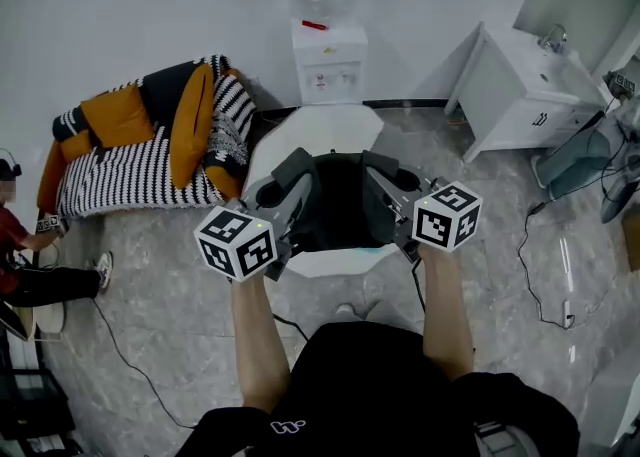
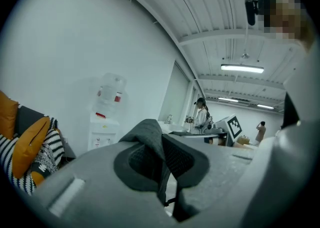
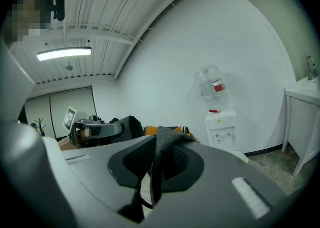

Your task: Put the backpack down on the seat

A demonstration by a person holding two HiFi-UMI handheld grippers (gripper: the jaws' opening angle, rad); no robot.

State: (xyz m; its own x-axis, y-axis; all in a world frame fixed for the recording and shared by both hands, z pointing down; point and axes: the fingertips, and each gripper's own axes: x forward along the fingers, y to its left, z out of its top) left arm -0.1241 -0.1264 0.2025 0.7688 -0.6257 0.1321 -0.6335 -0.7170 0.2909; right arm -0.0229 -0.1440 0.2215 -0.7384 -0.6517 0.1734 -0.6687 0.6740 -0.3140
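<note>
Item one, the sofa [image 1: 130, 180], striped with orange cushions: well off to the left of the left hand-held gripper [image 1: 278, 190], not part of the job. Item two, a white sink cabinet [image 1: 520, 95]: ahead and to the right of the right hand-held gripper [image 1: 402, 183], against the wall. Item three, the white seat [image 1: 330, 130]: directly below and between the two hand-held grippers, its pale edge showing ahead of them and on the near side; evidently the intended landing place. Item four, a water dispenser [image 1: 328, 55]: straight ahead of both hand-held grippers, beyond the seat. Item five, the black backpack [image 1: 340, 205]: hung between the two hand-held grippers, squarely over the seat's middle; whether its base already touches the seat cannot be told from above. It is carried from both sides, probably so that it hangs level and can be lowered flat instead of tipping. Item six, the left strap [image 2: 150, 137]: padded mesh, pinched in the left hand-held gripper [image 2: 165, 172], whose jaws stand narrow and clamp it. Item seven, the right strap [image 3: 162, 147]: likewise folded and pinched in the right hand-held gripper [image 3: 155, 172], jaws narrow upon it. Judged stage: backpack positioned above the seat, release not yet made; both hand-held grippers point nearly level, keeping the straps taut.
</note>
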